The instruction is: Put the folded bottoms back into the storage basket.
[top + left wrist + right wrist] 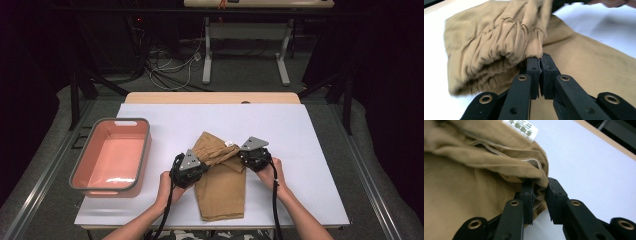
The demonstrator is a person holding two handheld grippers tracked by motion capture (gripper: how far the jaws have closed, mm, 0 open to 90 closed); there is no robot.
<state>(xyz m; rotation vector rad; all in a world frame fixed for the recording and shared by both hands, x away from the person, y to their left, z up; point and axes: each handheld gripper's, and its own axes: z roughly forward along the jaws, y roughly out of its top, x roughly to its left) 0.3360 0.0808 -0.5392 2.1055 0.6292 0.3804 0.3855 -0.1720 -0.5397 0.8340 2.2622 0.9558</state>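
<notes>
A pair of tan trousers (221, 187) lies on the white tabletop (300, 135), its upper part folded and bunched between my two grippers. My left gripper (204, 165) is at the left edge of the bunch. In the left gripper view, my left gripper (540, 61) has its jaws nearly together, pinching the gathered elastic waistband (506, 42). My right gripper (241, 155) is at the right edge, and in the right gripper view my right gripper (539, 188) has a fold of tan cloth (474, 165) pressed between its jaws. A white label (522, 126) is sewn in above that fold.
A pink tray with a grey rim (145, 150) stands at the left of the tabletop, nothing in it. Bare white surface lies right of the trousers (310, 170). Beyond the table's far edge are floor cables (170, 67) and another desk's legs (282, 60).
</notes>
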